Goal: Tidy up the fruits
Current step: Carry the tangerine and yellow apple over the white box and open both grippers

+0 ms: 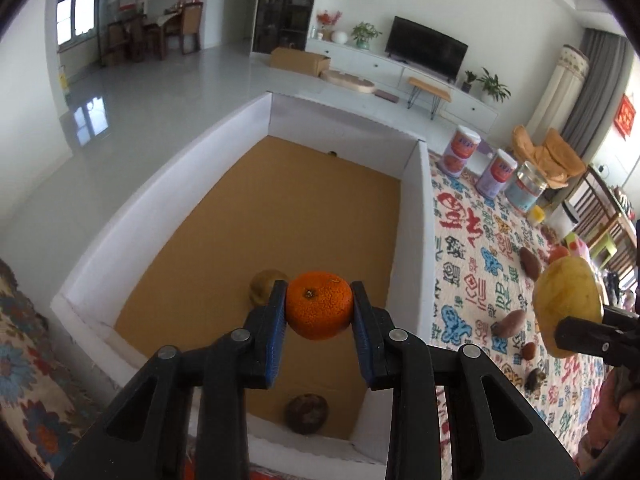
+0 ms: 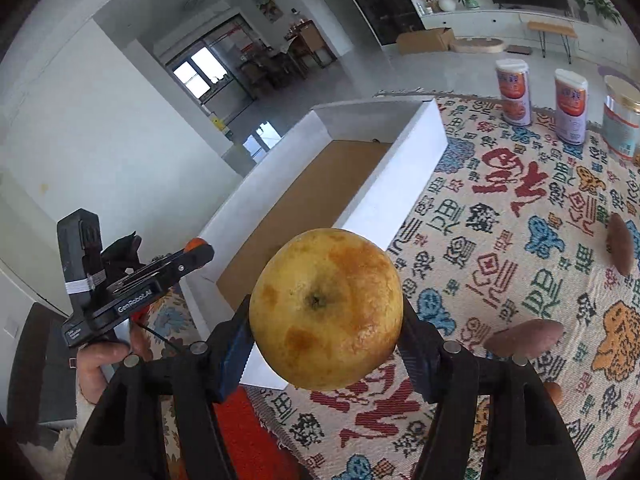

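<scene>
My left gripper (image 1: 319,307) is shut on an orange (image 1: 319,305) and holds it above the inside of a white box (image 1: 160,184) with a brown cardboard floor. Two dark round fruits lie in the box: one (image 1: 262,287) behind the left finger, one (image 1: 306,414) near the front wall. My right gripper (image 2: 326,320) is shut on a large yellow fruit with brown patches (image 2: 326,308), held above the patterned cloth to the right of the box (image 2: 400,168). That yellow fruit also shows in the left wrist view (image 1: 568,308).
Brown sweet-potato-like pieces lie on the patterned cloth (image 2: 500,216), one (image 2: 524,338) close right of my right gripper, another (image 2: 620,244) farther right. Three cans (image 2: 570,106) stand at the cloth's far edge. The left hand-held gripper (image 2: 120,280) shows left of the box.
</scene>
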Demonstrator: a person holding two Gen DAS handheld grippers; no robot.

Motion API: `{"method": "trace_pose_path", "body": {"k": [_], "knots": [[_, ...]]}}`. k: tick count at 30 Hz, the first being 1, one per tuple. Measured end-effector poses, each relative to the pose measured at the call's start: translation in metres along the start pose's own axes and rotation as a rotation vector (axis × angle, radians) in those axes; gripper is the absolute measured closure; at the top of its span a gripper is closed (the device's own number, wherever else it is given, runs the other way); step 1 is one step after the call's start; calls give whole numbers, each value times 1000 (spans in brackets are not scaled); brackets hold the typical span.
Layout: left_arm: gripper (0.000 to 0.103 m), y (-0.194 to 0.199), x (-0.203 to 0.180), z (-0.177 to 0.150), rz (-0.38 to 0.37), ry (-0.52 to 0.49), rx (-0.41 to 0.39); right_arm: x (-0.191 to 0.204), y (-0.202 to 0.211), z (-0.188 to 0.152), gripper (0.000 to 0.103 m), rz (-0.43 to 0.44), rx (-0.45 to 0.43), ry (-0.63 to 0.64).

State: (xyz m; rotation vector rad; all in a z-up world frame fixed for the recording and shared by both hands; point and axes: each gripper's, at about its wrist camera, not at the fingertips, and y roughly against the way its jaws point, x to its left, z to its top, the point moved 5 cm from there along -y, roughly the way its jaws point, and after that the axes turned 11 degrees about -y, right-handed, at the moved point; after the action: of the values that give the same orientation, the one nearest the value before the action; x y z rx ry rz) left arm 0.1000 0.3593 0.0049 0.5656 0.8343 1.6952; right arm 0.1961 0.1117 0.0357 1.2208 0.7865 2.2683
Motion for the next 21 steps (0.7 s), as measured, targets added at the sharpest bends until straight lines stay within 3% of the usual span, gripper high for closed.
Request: {"method": "trace_pose_path", "body": {"k": [4, 7, 9, 12, 16, 18, 21], "knots": [[72, -34, 33, -17, 67, 22, 95, 70, -78, -12, 38, 21, 117, 117], [67, -42, 43, -25, 108, 22, 113, 87, -131, -22, 38, -68, 180, 183], [45, -40, 44, -29, 120, 20, 99, 88, -155, -28, 38, -137, 195, 223], [30, -30, 36, -30, 146, -2, 53, 85, -176, -36, 37, -201, 210, 242], [23, -9, 1, -25, 136, -65, -25, 74, -141, -36, 36, -166, 74, 231], [14, 4, -33, -26, 100, -112, -69, 49, -91, -35, 21, -180, -41, 209], [11, 16, -100, -34, -16, -189, -107, -10, -6, -44, 6, -273, -226, 166]]}}
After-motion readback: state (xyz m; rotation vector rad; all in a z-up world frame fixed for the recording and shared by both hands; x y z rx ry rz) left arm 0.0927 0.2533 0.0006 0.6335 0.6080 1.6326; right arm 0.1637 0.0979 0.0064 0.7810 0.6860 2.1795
